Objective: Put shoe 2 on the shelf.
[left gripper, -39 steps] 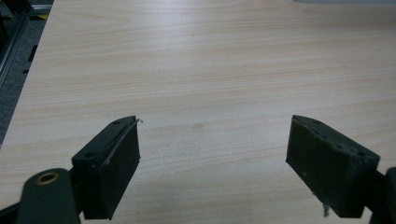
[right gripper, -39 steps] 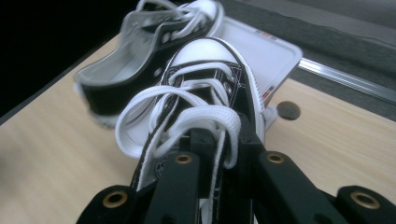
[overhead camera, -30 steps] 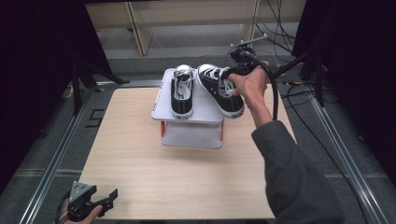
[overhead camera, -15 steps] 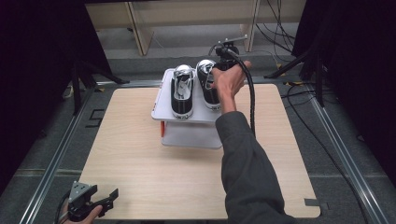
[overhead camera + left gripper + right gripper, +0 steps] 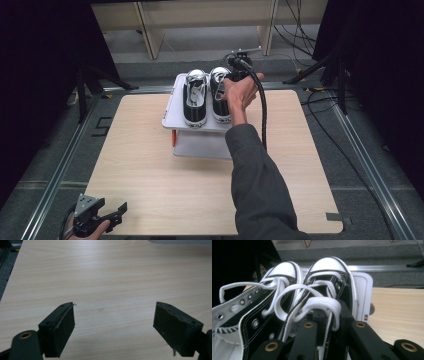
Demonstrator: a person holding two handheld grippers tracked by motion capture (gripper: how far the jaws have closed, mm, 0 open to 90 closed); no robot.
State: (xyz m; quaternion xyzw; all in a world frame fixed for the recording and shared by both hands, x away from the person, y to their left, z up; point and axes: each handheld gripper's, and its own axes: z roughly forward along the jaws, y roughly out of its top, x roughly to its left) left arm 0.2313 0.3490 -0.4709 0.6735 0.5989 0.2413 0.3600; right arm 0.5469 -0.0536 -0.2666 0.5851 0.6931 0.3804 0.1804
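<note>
Sneakers [image 5: 207, 97]: two, on one stand [image 5: 175, 102].

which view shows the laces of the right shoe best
The right gripper view: the white laces loop close up, just above the right gripper, which is clamped on that shoe. In the high view the laces are tiny and partly behind the hand. The left gripper view faces bare table.

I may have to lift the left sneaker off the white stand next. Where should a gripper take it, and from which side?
Probably by the open collar at the heel of the left sneaker, coming from the near side, above the stand. The toe points away, the heel faces the person, and the right sneaker crowds its other flank.
</note>
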